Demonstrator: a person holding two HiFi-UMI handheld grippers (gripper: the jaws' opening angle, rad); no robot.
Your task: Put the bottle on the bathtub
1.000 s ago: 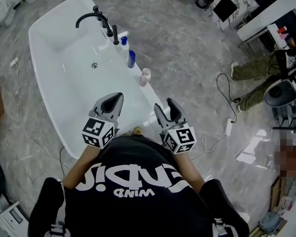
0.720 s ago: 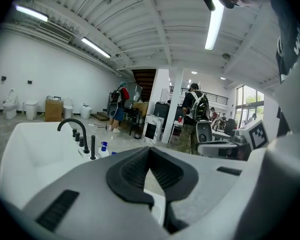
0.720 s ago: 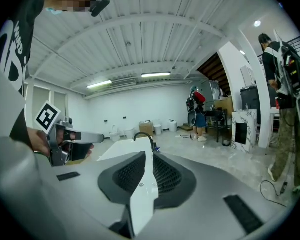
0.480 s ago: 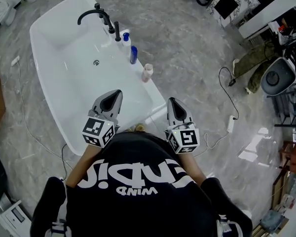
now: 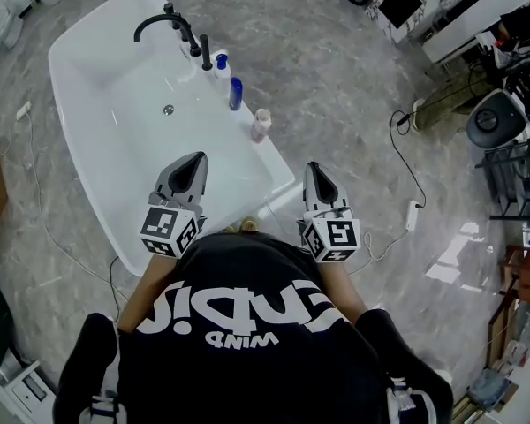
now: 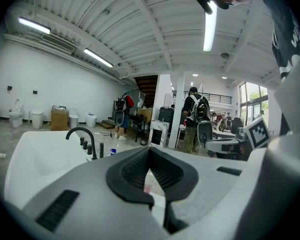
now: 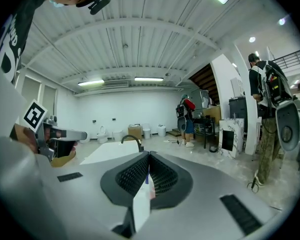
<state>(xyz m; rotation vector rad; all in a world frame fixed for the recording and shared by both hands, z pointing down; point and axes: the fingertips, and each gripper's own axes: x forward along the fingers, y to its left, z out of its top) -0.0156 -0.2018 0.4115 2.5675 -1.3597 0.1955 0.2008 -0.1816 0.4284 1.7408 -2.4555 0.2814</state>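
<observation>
Both closed, left gripper (image 5: 195,159) and right gripper (image 5: 314,170) face the bathtub (image 5: 81,42).

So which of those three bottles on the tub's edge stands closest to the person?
The pale pink bottle. It ends the row on the near side; the blue bottle and the white blue-capped bottle stand farther off, towards the black tap.
</observation>
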